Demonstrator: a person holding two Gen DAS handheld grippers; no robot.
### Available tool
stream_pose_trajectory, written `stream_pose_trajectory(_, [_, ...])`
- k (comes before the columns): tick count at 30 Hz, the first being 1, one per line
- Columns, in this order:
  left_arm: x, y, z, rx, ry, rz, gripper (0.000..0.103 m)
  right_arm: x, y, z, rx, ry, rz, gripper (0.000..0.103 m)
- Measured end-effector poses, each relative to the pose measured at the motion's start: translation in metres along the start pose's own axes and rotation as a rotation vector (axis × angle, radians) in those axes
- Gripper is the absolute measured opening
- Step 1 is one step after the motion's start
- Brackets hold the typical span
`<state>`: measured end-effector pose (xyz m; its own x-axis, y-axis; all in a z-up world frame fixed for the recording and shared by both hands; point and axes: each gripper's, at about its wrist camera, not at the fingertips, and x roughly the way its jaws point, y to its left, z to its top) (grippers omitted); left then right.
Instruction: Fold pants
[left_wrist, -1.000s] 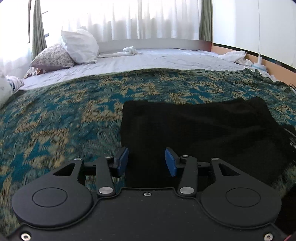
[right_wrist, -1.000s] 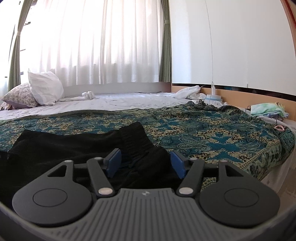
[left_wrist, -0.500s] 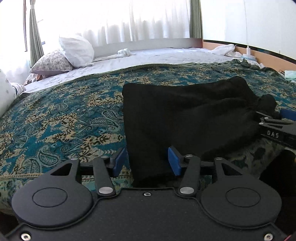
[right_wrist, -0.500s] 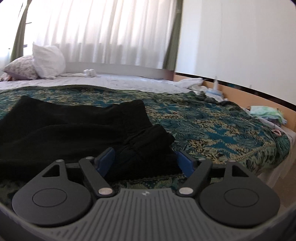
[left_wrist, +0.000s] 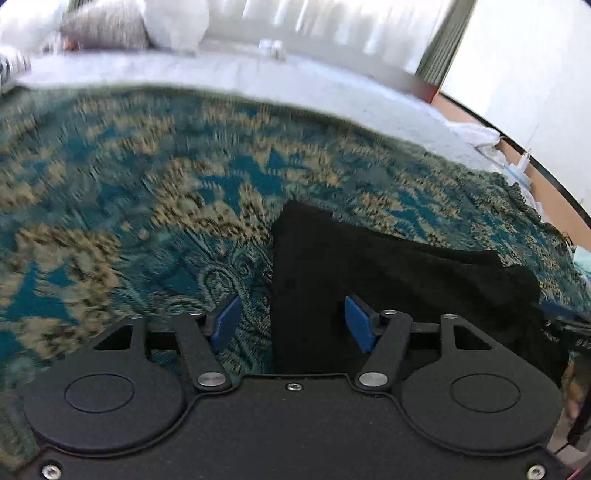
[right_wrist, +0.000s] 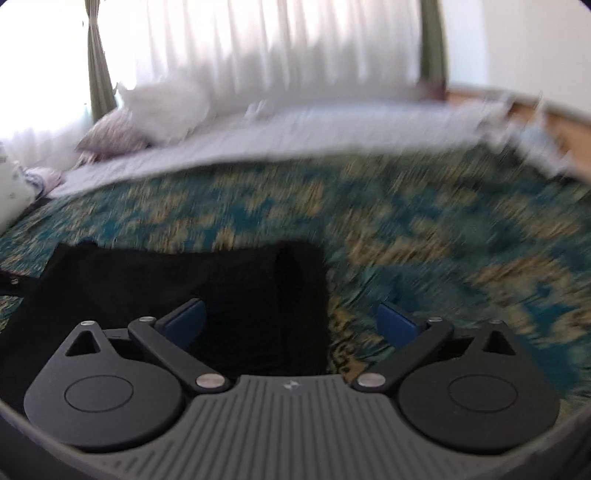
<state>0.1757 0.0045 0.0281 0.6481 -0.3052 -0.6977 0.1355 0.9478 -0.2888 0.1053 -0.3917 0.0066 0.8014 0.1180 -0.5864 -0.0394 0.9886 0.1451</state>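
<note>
Black pants (left_wrist: 388, 280) lie flat on the bed's patterned bedspread (left_wrist: 129, 221). The left tool (left_wrist: 291, 319) and right tool (right_wrist: 291, 321) are both opening, pads clear of the cloth, one pants edge between each pair. Soft, limp fabric probably handles best pinched at its near corners.

left tool (left_wrist: 291, 319) opening wider, right tool (right_wrist: 290, 321) spread wide, released pants (right_wrist: 184, 280)
</note>
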Motion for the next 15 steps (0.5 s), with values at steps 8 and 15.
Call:
stream_pose_trajectory(8, [0.032,0.0,0.004,0.007,-0.003,-0.045,0.06,0.037,-0.022,0.003,0.001,0.101,0.128,0.097])
stream_pose_trajectory(15, [0.047,0.001,0.009,-0.033,0.008,-0.141,0.065,0.038,-0.017,0.0,-0.017,0.09,0.216,0.078])
